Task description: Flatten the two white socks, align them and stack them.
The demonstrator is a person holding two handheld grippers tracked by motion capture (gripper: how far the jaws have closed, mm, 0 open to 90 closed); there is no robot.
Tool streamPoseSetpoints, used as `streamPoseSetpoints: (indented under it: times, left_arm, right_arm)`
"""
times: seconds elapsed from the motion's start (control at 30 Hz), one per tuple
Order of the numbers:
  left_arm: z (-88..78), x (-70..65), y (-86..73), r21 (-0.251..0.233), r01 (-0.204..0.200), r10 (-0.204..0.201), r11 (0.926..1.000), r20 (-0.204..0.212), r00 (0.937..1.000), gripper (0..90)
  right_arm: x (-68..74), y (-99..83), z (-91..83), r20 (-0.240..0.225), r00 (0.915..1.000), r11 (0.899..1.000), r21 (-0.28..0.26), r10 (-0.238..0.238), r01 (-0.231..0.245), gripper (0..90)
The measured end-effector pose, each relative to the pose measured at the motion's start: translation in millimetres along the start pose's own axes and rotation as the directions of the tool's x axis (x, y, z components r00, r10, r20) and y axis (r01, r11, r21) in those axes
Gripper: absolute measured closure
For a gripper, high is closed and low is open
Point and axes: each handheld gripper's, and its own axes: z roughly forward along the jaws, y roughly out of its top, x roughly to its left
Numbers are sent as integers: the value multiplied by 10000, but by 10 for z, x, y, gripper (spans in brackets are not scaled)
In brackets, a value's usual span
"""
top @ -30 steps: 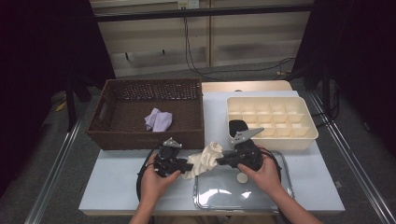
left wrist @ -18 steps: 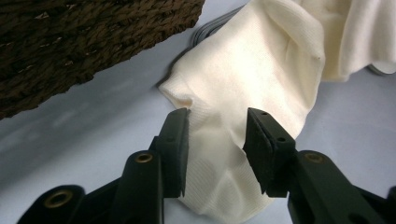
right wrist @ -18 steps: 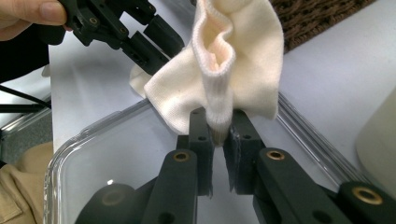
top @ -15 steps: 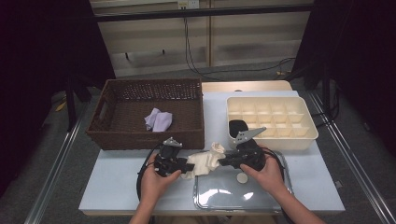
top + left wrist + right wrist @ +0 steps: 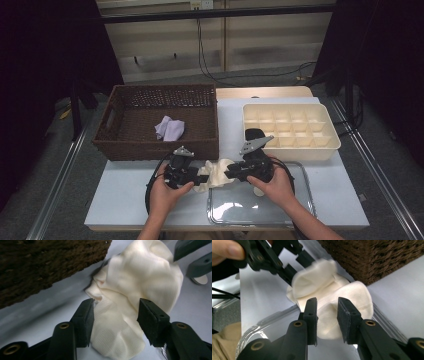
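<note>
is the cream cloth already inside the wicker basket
No, the cream cloth lies on the table in front of the wicker basket, between the two grippers.

Cloth [image 5: 130,302] top edge blurred, bottom cut off.

Probably a lab recording bay: a white table [image 5: 125,200] ringed by black curtains [image 5: 45,75], with cables [image 5: 210,55] hanging down the pale wall panel behind it.
</note>
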Motion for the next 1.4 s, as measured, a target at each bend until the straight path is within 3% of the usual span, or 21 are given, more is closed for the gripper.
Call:
streamPoseSetpoints:
  times: [0.3,0.53,0.77,1.07,1.3,1.4]
  left_arm:
    - [-209,77,9,-531,309,-327,9981,-326,9989,437]
    - [-273,61,34,-860,483,-503,9951,-220,9985,420]
    - [-99,14,25,-357,327,-328,9988,-20,9995,414]
    - [-169,66,7,-229,448,-454,9987,-254,9986,385]
    - [-272,137,-23,-614,817,-838,9948,-333,9959,372]
    - [-257,133,-28,-563,783,-799,9953,-264,9965,369]
  right_arm:
    - [-32,-37,32,349,9994,9999,142,-88,83,698]
    - [-54,-117,54,435,9990,9992,402,-48,31,699]
    - [-69,-163,46,467,9989,9989,464,-23,1,694]
    - [-99,-225,25,541,9984,9992,364,157,-176,688]
    - [-109,-236,31,567,9982,9991,360,210,-230,689]
    - [-110,-245,43,574,9981,9992,332,216,-235,688]
